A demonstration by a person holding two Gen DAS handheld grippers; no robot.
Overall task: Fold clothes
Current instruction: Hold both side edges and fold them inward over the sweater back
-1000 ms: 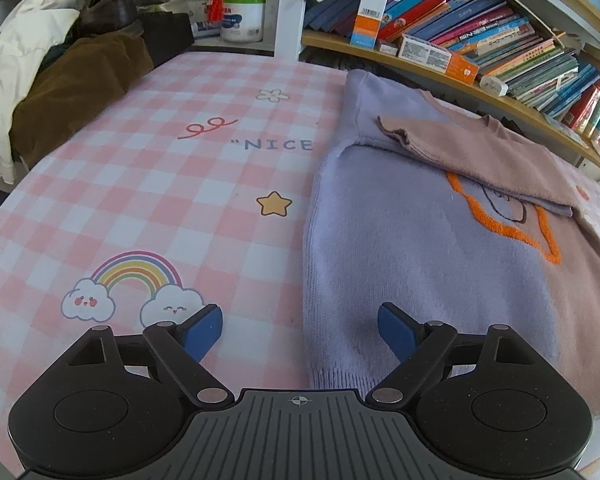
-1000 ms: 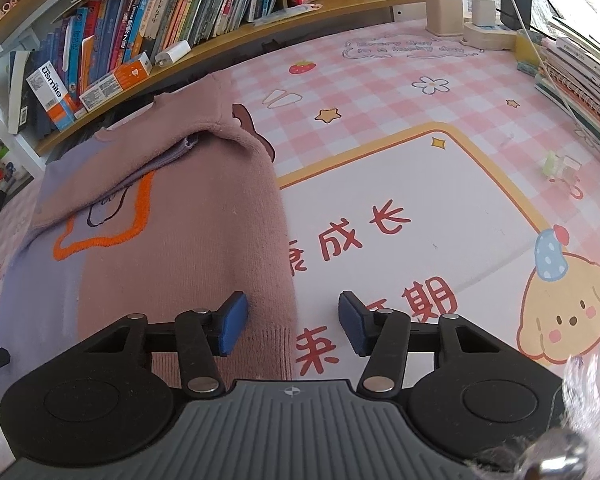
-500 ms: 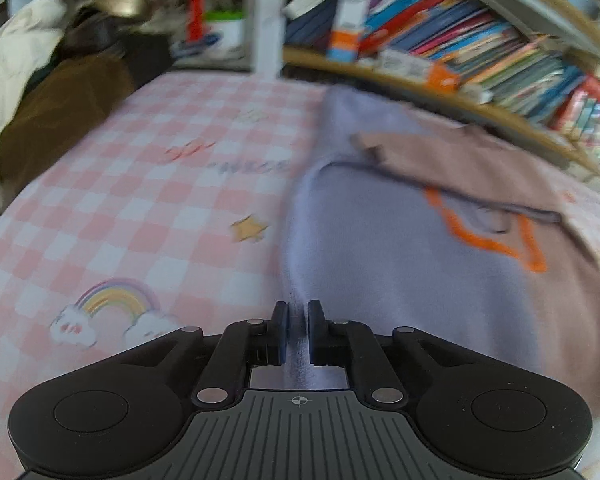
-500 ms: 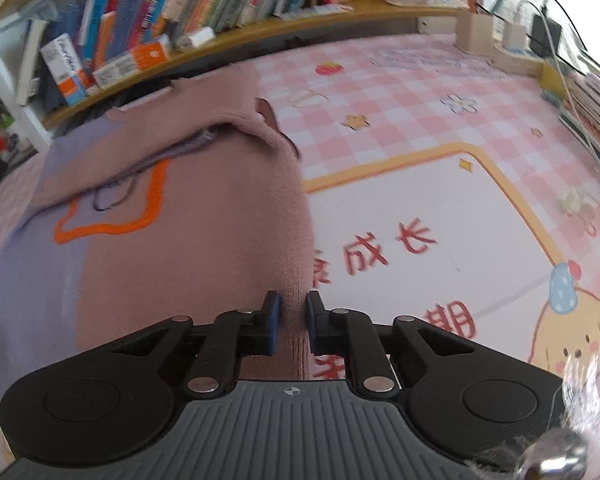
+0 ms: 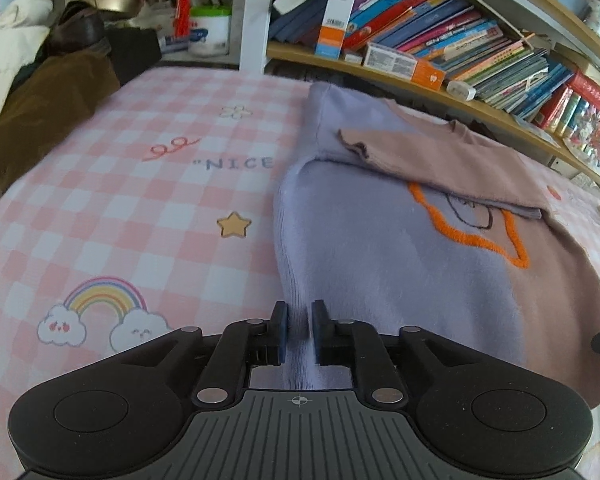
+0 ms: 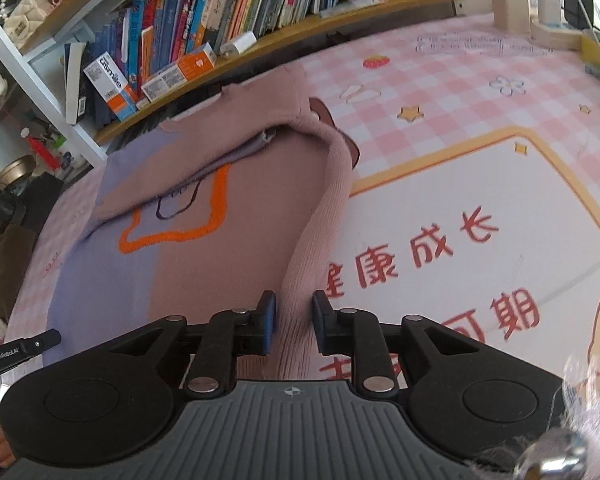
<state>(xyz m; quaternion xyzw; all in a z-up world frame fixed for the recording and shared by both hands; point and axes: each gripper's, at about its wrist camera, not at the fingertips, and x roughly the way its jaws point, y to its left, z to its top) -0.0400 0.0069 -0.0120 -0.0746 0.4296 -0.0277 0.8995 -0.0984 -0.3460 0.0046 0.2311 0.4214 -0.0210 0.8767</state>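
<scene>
Both tongs, wide apart a second ago, now pinch the soft, limp sweater (image 5: 380, 264): left gripper (image 5: 299, 330) its lilac hem corner, right gripper (image 6: 293, 322) the pink one.

This is a home, likely a child's room or study corner. The counter (image 5: 120, 184) wears a pink checked cover printed with a rainbow (image 5: 100, 296), stars and a cartoon puppy. Behind it a wooden bookshelf (image 6: 260, 46) is crammed with colourful children's books (image 5: 440, 44), and coats (image 5: 32, 92) lie heaped at one end.
</scene>
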